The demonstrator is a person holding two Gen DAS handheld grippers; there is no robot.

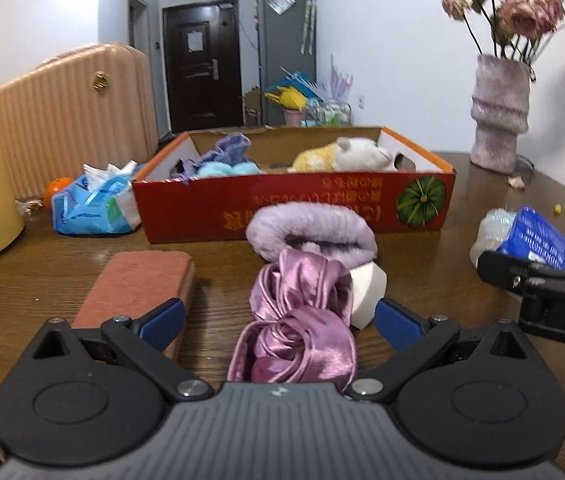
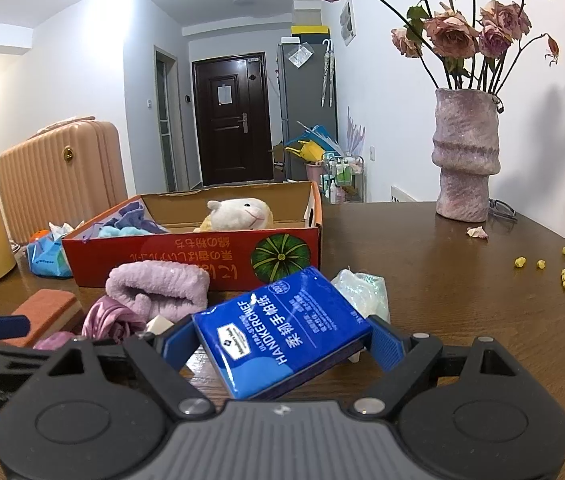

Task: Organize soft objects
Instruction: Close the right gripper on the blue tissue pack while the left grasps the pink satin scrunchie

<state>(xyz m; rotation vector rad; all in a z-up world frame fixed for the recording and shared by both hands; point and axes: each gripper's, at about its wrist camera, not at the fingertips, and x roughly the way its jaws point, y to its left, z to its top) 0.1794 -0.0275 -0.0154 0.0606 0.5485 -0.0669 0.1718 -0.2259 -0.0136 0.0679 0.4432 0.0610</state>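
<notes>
The right gripper (image 2: 280, 344) is clamped on a glossy blue tissue pack (image 2: 282, 330), held tilted above the table (image 2: 462, 280) near the box (image 2: 194, 258). The left gripper (image 1: 278, 318) has its fingers apart around a crumpled satin cloth (image 1: 300, 320), not pressing it. The red box holds a plush sheep (image 2: 238, 212), far right, and blue-purple fabrics (image 2: 130, 224), left.

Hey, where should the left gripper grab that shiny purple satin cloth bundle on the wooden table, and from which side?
Grip the shiny purple satin cloth bundle across its narrow waist, coming straight from the near end where the left gripper already straddles it with open jaws. It lies lengthwise along the fingers, with a white block crowding its far right side.
</notes>
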